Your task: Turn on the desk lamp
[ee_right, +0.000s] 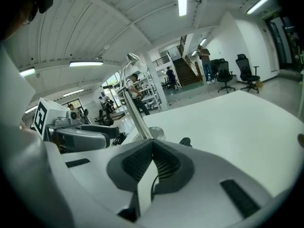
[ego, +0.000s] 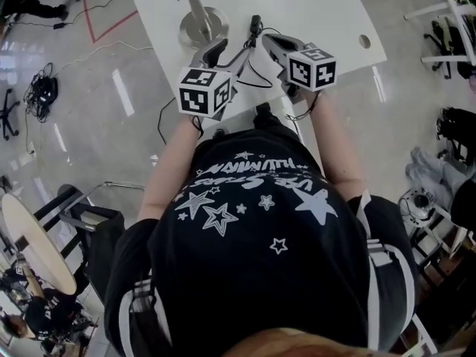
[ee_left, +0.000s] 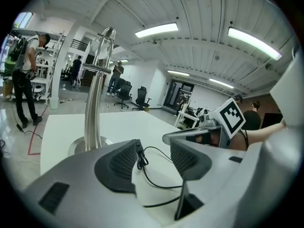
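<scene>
Steel desk lamp just beyond left tongs — parted, empty, right tongs closed.

Desk lamp 1; cable 1; table 1; tools 2.

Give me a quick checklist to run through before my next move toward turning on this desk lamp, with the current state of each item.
1. Silver metal desk lamp upright on the white table: ok.
2. Left claw open and empty: ok.
3. Right claw free: ok, shut on nothing.
4. Thin black cord ungripped: ok, lying loose on the table beyond the left claw's jaws.
5. Where the lamp switches on: cannot tell.
6. Lamp already lit: cannot tell.
</scene>
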{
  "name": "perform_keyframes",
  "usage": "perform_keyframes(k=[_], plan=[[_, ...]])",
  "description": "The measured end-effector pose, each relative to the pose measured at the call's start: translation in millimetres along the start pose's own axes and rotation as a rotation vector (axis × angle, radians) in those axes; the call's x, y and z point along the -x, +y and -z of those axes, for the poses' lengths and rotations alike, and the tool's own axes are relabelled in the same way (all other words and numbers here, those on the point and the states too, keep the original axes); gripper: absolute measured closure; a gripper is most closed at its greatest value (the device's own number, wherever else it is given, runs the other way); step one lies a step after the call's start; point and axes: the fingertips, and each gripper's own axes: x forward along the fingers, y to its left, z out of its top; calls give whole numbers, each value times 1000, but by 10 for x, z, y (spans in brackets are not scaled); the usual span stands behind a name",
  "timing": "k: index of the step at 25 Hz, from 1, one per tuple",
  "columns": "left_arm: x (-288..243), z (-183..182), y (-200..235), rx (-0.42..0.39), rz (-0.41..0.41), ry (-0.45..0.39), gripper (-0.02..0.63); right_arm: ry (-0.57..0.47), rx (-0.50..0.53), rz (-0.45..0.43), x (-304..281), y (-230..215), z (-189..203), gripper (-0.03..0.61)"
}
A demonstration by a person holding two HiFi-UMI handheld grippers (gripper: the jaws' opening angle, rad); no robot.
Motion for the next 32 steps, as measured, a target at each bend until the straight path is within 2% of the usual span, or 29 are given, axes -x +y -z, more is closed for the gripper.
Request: perform_keyframes(k=[5, 10, 19, 25, 32], plan=[[228, 97, 28, 1, 38, 17, 404, -29, -5, 48, 107, 259, 9, 575], [454, 89, 66, -31, 56, 4, 502, -46, -14, 94, 221, 478, 88, 575], [870, 180, 229, -61, 96, 6, 592, -71, -64, 144, 276, 871, 419, 575], [990, 319, 198, -73, 142, 33, 603, -76, -73, 175, 419, 1159, 609, 575], [1058, 382, -123, -82, 190, 38, 603, -108, -79, 222, 779, 1207, 673, 575]])
